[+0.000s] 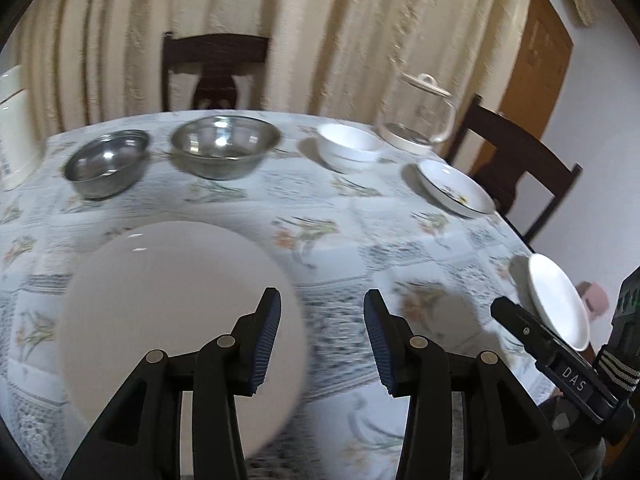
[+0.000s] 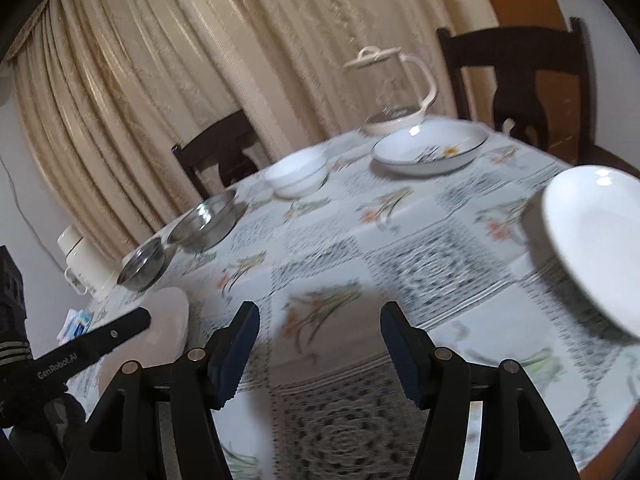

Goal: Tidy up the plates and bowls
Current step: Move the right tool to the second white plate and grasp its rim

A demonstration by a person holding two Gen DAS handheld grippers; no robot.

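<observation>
The large round white plate [image 1: 172,320] lies flat on the tabletop [image 1: 340,216], under the left gripper [image 1: 322,344], whose fingers are apart with nothing between them. A second smooth white plate [image 2: 596,240] lies near the right edge; the right gripper [image 2: 320,354] hovers beside it, fingers apart and empty. Along the far side stand two shiny steel bowls [image 1: 224,146], a small white ceramic bowl [image 1: 348,148] and a shallow flowered dish [image 1: 454,188]. The cloth has a floral and lace-like square pattern. Behind are cream pleated curtains [image 1: 280,28] and dark wooden chairs [image 1: 214,68]. Only the right wrist view shows a whole white thermos jug [image 2: 82,264]; both show the clear glass kettle [image 2: 394,92].
</observation>
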